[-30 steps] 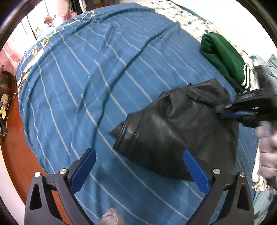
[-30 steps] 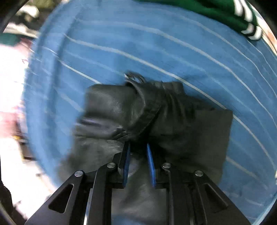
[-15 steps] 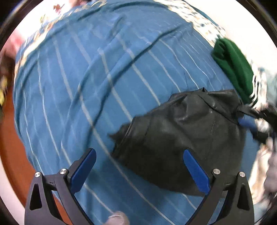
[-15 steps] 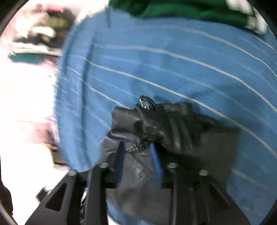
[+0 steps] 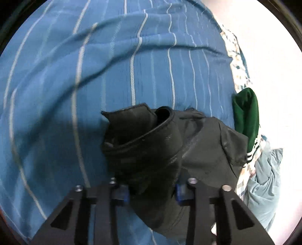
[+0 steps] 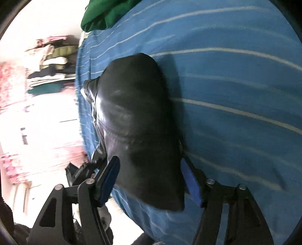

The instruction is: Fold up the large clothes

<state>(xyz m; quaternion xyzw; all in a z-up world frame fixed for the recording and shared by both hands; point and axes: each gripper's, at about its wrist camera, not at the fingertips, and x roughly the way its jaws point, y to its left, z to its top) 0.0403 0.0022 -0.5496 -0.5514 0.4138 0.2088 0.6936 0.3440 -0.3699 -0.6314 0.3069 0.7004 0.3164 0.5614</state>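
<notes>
A folded black leather garment (image 5: 160, 147) lies on the blue striped bedspread (image 5: 94, 75). My left gripper (image 5: 152, 194) is shut on its thick rolled near end, the blue pads pressed into the bundle. In the right wrist view the same garment (image 6: 135, 116) is a compact dark bundle on the bedspread (image 6: 236, 94). My right gripper (image 6: 151, 179) is open, its blue pads standing on either side of the bundle's near end; whether they touch it I cannot tell.
A folded green garment with white stripes (image 5: 247, 120) lies at the bed's right edge, also in the right wrist view (image 6: 105, 13). A pale blue-grey cloth (image 5: 264, 184) lies beyond it. Stacked clothes (image 6: 51, 62) sit off the bed's left edge.
My left gripper went from wide open above the garment to shut on its rolled end. My right gripper let go of the garment and opened. The garment is now a tighter bundle.
</notes>
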